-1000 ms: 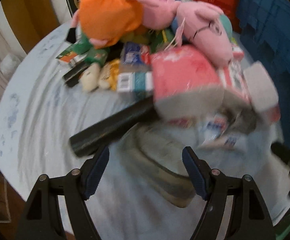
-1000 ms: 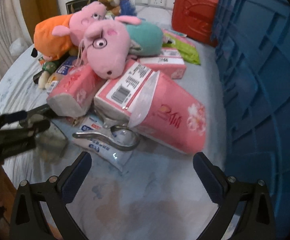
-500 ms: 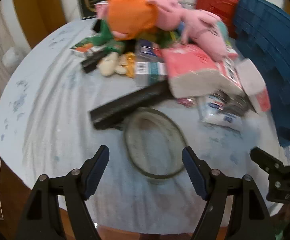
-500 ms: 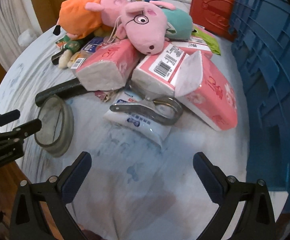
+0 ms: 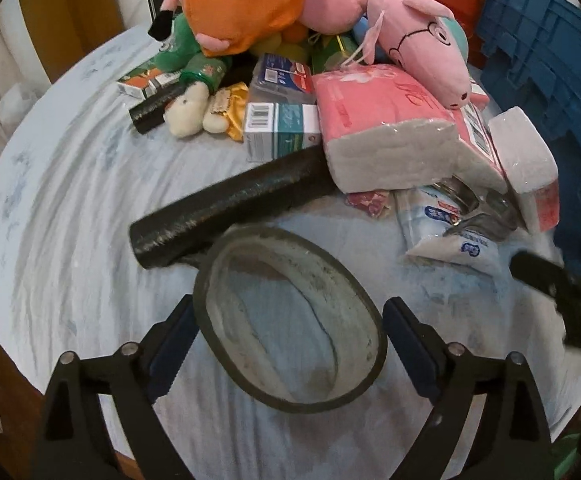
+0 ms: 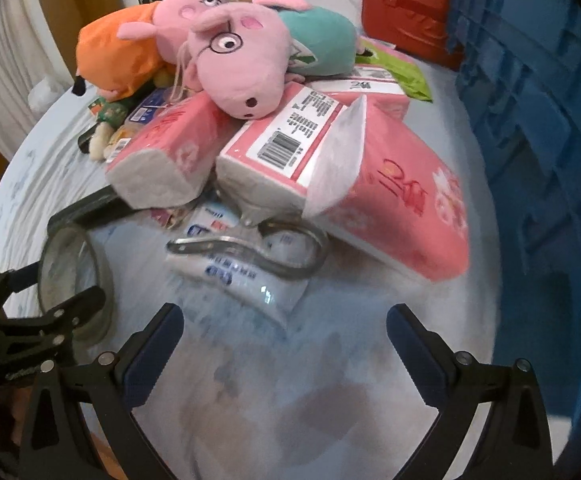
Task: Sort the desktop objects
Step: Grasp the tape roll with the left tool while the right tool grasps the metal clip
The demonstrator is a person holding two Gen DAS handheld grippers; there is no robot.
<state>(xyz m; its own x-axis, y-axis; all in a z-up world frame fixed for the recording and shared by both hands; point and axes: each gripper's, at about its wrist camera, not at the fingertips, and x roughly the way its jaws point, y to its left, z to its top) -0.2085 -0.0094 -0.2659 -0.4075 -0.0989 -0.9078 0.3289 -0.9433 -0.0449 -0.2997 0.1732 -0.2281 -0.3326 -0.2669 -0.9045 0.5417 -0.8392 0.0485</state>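
Note:
A dirty tape ring [image 5: 290, 320] lies on the light blue cloth between the open fingers of my left gripper [image 5: 288, 344]; the fingers straddle it without visibly touching. The ring also shows in the right wrist view [image 6: 76, 280], with the left gripper around it. A black roll [image 5: 230, 208] lies just beyond the ring. My right gripper [image 6: 284, 344] is open and empty above bare cloth, in front of a white sachet [image 6: 246, 276] with a metal clip [image 6: 258, 248] on it. Pink tissue packs [image 6: 370, 184] and pink pig plush toys [image 6: 242, 68] are piled behind.
A blue crate [image 6: 538, 140] stands along the right side. A red case [image 6: 406, 12] stands at the back. Small boxes [image 5: 282, 128], a green plush toy [image 5: 194, 80] and another black roll [image 5: 154, 108] lie left of the pile. The round table's edge [image 5: 22, 320] is close at front and left.
My left gripper has moved forward and down so the tape ring now sits between its fingers. My right gripper has moved closer to the sachet and clip.

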